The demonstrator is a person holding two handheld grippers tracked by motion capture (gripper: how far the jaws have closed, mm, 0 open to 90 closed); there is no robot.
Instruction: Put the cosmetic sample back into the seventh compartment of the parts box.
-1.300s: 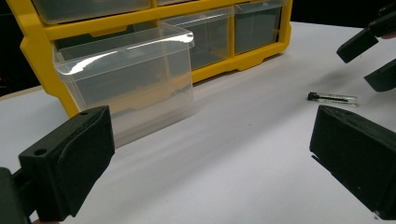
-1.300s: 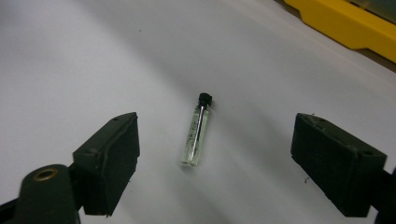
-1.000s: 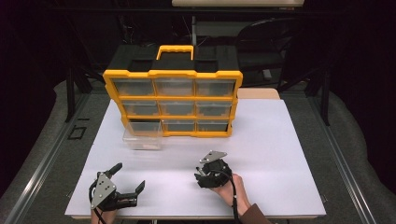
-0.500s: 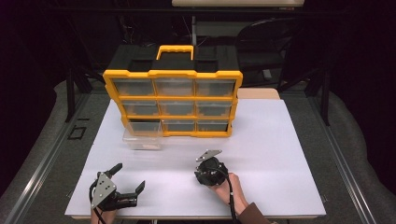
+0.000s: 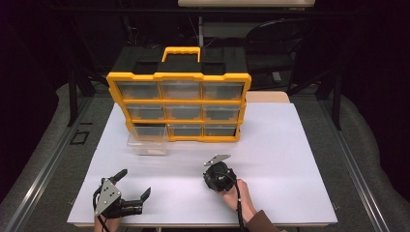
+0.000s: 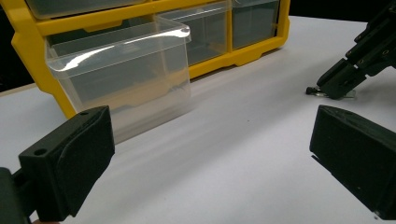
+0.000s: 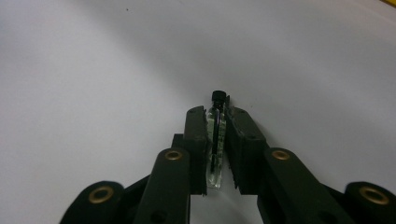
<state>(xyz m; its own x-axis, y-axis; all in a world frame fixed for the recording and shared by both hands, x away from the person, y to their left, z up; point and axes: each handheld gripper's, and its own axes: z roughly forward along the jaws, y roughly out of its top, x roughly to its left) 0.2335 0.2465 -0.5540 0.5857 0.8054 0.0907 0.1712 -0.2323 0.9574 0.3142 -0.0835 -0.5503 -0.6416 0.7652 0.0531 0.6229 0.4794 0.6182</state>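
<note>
Holding a small clear packet with a black screw [image 7: 216, 135] inside it, my right gripper [image 7: 216, 122] has just been closing, and its jaws now stand nearly together, pinching the packet edge-on right at the tabletop [image 5: 290, 145]. In the high view that right gripper [image 5: 218, 175] sits tipped down toward the surface, well apart from the yellow organizer [image 5: 179, 104]. My worry is the grip itself: the packet is thin, slick plastic caught on a narrow edge, so I judge it could slide out or swivel between the pads as I lift. The screw head pokes beyond the jaw tips, so any tilt may let it shift inside. The clear drawer [image 6: 123, 79] stands pulled out in front of the organizer's lower left slot, and a careless drop could miss it or bounce off its rim. My left gripper [image 5: 131, 187] rests with jaws wide apart, holding nothing, so it offers no backup if the packet falls.
</note>
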